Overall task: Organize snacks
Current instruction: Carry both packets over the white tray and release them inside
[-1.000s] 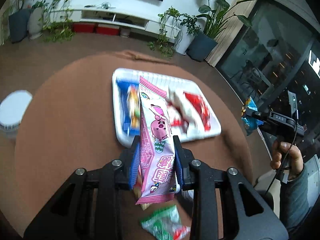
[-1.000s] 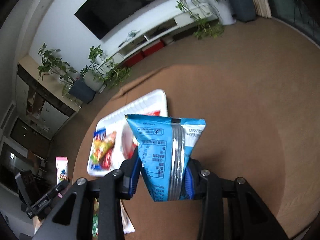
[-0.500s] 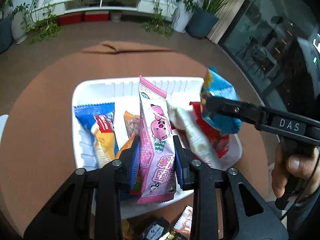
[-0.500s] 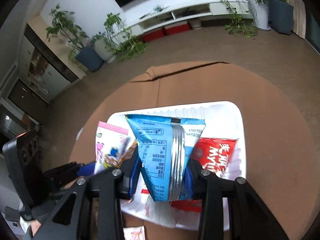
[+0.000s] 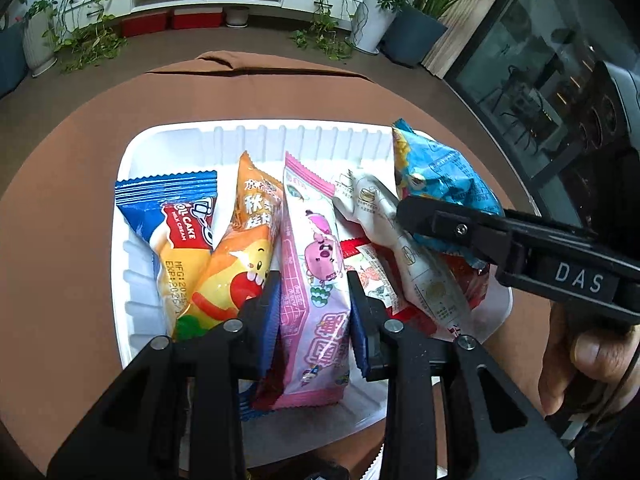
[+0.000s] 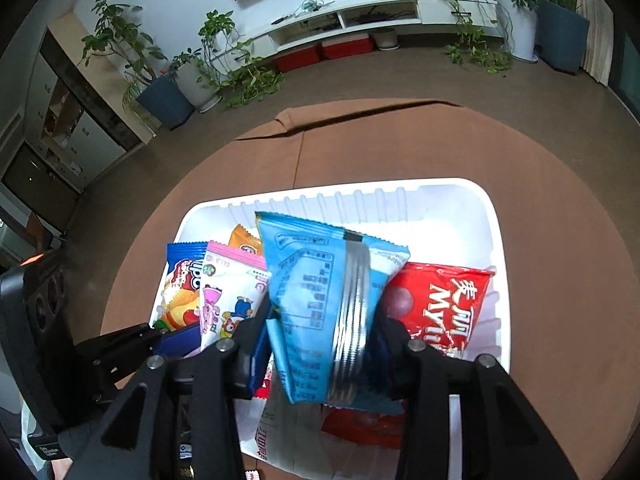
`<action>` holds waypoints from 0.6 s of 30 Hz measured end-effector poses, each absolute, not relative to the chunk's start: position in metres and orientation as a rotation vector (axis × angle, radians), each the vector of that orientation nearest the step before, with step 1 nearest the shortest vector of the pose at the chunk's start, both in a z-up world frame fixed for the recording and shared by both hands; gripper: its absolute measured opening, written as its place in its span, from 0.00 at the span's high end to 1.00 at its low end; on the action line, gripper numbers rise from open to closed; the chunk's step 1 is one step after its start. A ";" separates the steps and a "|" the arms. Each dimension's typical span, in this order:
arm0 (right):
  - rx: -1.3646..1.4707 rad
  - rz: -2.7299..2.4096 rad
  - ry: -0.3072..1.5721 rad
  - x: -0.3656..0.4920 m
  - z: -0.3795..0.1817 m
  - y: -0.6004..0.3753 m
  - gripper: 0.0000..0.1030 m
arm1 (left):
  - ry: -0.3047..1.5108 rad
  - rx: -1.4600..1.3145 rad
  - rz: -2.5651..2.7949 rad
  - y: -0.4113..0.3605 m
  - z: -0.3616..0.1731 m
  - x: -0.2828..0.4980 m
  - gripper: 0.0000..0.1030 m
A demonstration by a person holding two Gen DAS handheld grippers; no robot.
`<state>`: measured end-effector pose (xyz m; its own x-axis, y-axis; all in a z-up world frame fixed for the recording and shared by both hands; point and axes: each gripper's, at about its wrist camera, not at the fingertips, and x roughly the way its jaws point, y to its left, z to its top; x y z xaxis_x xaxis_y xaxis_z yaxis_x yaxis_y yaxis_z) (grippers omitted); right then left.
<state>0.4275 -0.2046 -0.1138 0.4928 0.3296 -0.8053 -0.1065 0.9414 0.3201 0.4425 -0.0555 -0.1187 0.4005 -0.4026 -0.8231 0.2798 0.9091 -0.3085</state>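
Now both grippers have come in over the white tray, the left gripper clamped on the pink packet, the right gripper easing open around the blue bag, so release seems near.

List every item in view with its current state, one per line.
pink packet: upright between the left gripper pads, over the tray
blue packet: between the right gripper pads, jaws opening
white tray: on the brown table, holding snacks
red packet: lying in the tray
orange packet: lying in the tray
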 end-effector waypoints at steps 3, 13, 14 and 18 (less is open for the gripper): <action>0.245 0.270 1.030 0.425 -0.113 -0.205 0.53 | 1.066 -0.137 -0.439 -0.055 -0.120 0.439 0.55; 0.299 0.271 1.000 0.398 -0.095 -0.213 0.34 | 1.000 -0.154 -0.437 -0.040 -0.086 0.406 0.26; 0.311 0.274 0.984 0.393 -0.091 -0.216 0.32 | 0.987 -0.161 -0.433 -0.036 -0.080 0.398 0.22; 0.393 0.313 0.881 0.358 -0.067 -0.232 0.22 | 0.932 -0.188 -0.418 -0.015 -0.052 0.368 0.00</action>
<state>0.3582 -0.2324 -0.0667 0.5989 0.4209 -0.6812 -0.1030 0.8841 0.4558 0.3681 -0.0151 -0.0518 0.5233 -0.4271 -0.7374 0.2673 0.9039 -0.3338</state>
